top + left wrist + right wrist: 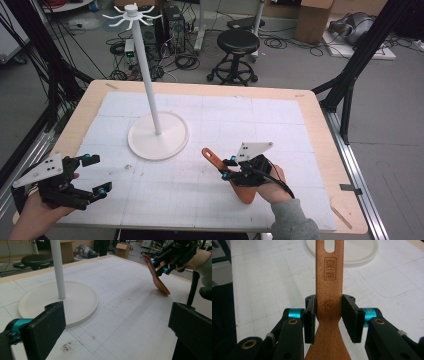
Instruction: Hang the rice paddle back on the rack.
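- Right gripper (226, 167) is clamped on the wooden spatula (235, 176), its two black pads pressing the narrow neck from either side, as the right gripper view shows (329, 312)
- Jaws stand only partly closed, because the handle's width keeps them apart; the grip looks firm and square, with the stamped mark on the wood sitting just between the pads
- Spatula is at the near right of the table (310, 107), tilted, with its slotted handle end pointing up and toward the far left; in the left gripper view (156, 275) its broad blade hangs lowest, at or just above the white mat (210, 190), and contact cannot be told
- Picking up appears done, judging by that hold; what seems left is carrying the spatula to the white stand (150, 85) and hanging the slot in its handle on one of the hooks (132, 15) at the top of the pole
- Stand is well apart from the spatula, on the far left, its round base (158, 136) resting on the mat, and the hooks are bare
- Left gripper (95, 175) hovers at the near left with its jaws spread wide and nothing between them (112, 325), idle near the base
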Available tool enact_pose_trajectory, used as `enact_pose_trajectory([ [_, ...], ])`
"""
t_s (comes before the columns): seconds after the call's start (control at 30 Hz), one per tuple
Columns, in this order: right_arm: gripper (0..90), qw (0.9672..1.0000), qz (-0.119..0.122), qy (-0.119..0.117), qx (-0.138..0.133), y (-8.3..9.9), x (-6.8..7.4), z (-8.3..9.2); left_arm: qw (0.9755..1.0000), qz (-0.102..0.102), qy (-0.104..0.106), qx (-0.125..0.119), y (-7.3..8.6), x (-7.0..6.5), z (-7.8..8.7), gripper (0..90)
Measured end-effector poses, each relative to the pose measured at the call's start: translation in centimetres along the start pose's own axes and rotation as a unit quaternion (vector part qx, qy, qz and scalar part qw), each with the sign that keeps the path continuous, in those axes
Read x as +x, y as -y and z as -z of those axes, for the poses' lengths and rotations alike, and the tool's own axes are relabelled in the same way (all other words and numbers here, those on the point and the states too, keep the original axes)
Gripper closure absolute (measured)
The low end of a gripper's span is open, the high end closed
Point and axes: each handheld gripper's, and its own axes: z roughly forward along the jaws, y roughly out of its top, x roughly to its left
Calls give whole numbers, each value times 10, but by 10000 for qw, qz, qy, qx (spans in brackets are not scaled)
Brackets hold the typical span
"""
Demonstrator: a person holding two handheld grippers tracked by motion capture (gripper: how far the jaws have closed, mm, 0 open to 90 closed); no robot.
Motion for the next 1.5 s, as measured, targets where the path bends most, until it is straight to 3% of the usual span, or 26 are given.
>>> enact_pose_trajectory([
  [0.53,642,9986,144,-23,-514,-2,-4,24,10000,-21,-22,15,-1,0,1,17],
  [0.9,642,9945,207,11,-1026,-2,-6,39,10000,-7,-26,-10,-1,1,2,17],
  [1.27,642,9913,155,-24,-1304,-1,-8,45,10000,-15,-36,-26,-1,1,3,17],
  [1.5,642,9906,-24,-8,-1369,0,-9,49,10000,-18,2,-70,-3,0,3,17],
])
